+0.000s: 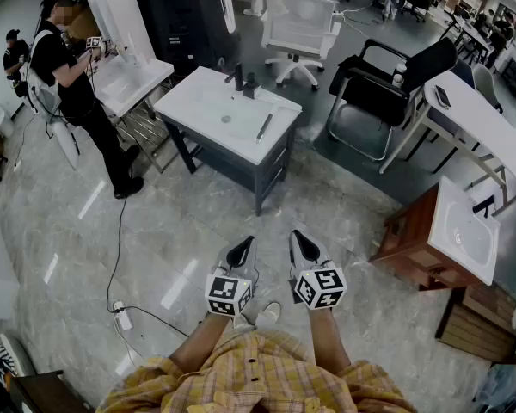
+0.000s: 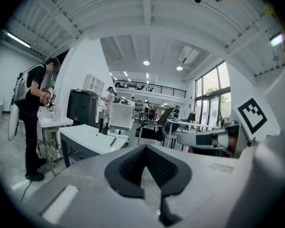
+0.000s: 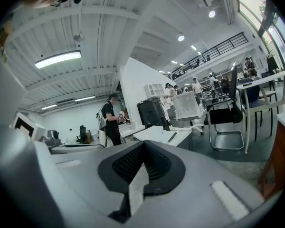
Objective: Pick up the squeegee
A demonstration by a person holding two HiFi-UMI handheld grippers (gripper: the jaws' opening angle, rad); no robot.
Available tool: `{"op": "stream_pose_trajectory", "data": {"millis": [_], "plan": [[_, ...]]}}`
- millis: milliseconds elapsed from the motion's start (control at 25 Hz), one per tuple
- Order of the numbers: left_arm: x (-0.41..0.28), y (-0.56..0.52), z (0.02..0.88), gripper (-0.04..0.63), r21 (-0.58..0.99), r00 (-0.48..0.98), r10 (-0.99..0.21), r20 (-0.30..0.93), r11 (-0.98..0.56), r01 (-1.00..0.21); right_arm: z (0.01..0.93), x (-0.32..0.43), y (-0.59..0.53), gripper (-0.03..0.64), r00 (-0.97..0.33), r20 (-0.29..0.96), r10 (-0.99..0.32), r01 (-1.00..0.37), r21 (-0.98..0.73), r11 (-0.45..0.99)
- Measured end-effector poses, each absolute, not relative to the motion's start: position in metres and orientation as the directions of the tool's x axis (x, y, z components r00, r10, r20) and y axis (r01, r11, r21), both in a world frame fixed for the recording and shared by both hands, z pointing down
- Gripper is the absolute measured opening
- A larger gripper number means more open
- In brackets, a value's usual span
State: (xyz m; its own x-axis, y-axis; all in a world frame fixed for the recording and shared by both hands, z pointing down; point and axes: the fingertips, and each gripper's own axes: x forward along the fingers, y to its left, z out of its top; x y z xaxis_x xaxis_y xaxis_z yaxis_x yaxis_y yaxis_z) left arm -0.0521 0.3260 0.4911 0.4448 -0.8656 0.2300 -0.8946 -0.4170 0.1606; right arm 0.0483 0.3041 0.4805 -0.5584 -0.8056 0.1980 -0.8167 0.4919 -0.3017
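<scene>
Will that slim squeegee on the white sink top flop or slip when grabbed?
The squeegee looks straight and slim, so probably stiff and light. Lying flat on the smooth sink top, it may slide if nudged.

**Three Views, One Floor**

My head camera looks steeply down over the left gripper (image 1: 241, 249) and right gripper (image 1: 301, 244). Each gripper camera sits close behind its jaws, facing almost level; all three share the white washstand (image 1: 228, 114) ahead.
</scene>
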Motion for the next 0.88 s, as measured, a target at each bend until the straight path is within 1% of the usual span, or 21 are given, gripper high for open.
{"op": "stream_pose_trajectory", "data": {"millis": [440,720,880], "plan": [[-0.023,0.327,0.492,-0.015,0.145,0.421,-0.878,0.228,-0.397,-0.906,0.477,0.069,0.302,-0.011,-0.593,0.164,-0.789,-0.792,-0.300,0.532],[-0.004,0.322,0.496,-0.015,0.144,0.426,-0.876,0.227,-0.402,-0.904,0.476,0.087,0.300,-0.011,-0.592,0.143,-0.793,-0.789,-0.302,0.535],[0.000,0.313,0.498,-0.014,0.157,0.426,-0.876,0.227,-0.398,-0.904,0.478,0.090,0.294,-0.009,-0.594,0.150,-0.790,-0.789,-0.297,0.537]]}}
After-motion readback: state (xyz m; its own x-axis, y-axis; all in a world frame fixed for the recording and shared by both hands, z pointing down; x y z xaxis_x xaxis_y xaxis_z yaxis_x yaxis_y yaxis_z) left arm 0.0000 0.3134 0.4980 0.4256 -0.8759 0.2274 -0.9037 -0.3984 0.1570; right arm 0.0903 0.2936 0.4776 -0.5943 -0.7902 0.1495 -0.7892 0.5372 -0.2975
